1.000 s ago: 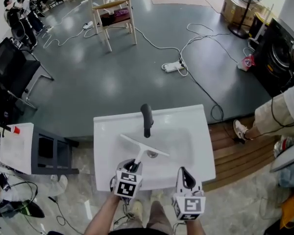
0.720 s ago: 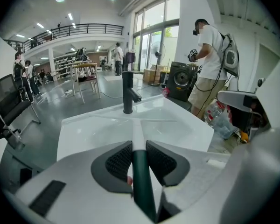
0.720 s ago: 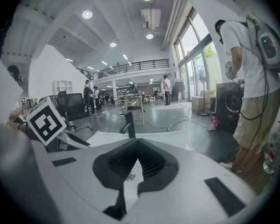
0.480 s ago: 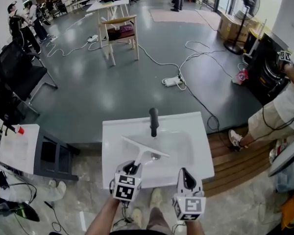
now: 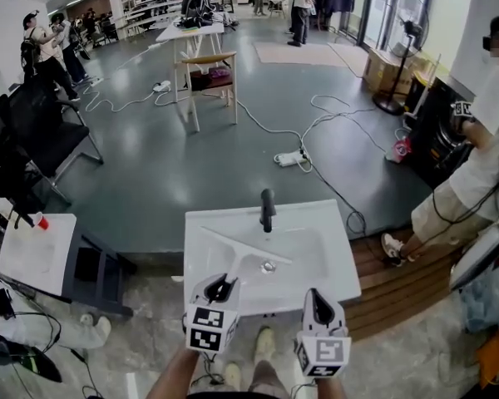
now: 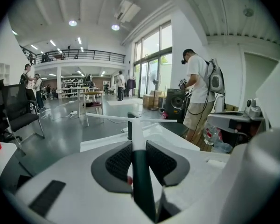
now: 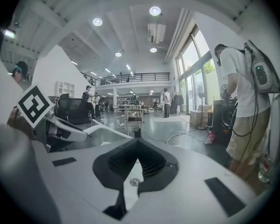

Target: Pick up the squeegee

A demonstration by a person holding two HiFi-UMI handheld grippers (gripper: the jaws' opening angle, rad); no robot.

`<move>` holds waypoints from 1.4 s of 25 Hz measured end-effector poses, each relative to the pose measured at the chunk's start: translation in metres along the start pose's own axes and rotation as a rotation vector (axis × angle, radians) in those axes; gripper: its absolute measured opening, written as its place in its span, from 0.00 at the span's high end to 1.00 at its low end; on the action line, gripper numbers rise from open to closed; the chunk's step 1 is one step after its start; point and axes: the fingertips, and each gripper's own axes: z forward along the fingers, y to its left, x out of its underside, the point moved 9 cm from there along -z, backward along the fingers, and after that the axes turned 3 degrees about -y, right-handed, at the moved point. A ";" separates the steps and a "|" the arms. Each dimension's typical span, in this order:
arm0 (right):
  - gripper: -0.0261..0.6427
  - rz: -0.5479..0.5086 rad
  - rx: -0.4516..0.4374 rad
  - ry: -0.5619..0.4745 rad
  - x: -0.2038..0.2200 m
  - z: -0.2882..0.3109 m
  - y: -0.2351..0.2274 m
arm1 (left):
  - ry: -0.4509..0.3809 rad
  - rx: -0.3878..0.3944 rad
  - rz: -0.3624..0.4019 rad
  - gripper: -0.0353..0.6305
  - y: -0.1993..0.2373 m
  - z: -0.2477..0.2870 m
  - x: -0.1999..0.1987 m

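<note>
Your left gripper (image 5: 220, 288) was clenched on the dark handle of the white, T-shaped plastic squeegee (image 5: 239, 258), which hung over the white rectangular sink basin (image 5: 337, 231) at lower centre of the head view. To lift it well, you needed a steady squeeze and a quiet wrist, since the wide blade could swing toward the dark upright faucet (image 5: 268, 209). Your right gripper (image 5: 316, 299) was closed on nothing. The handle's long axis pointed away from you, up the frame. The blade lay crosswise, slanting from upper left to lower right.
</note>
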 end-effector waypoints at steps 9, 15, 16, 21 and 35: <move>0.96 -0.028 0.012 -0.058 -0.024 -0.049 0.028 | -0.153 -0.009 0.035 0.80 -0.010 -0.082 -0.016; 0.97 -0.039 0.024 -0.092 -0.028 -0.085 0.041 | -0.196 -0.006 0.043 0.80 -0.019 -0.127 -0.009; 0.97 -0.041 0.028 -0.091 -0.027 -0.091 0.043 | -0.202 -0.005 0.046 0.80 -0.020 -0.134 -0.007; 0.97 -0.046 0.039 -0.102 -0.025 -0.117 0.055 | -0.235 -0.008 0.059 0.80 -0.023 -0.166 -0.001; 0.96 -0.051 0.041 -0.104 -0.025 -0.150 0.080 | -0.258 -0.005 0.057 0.80 -0.022 -0.207 0.014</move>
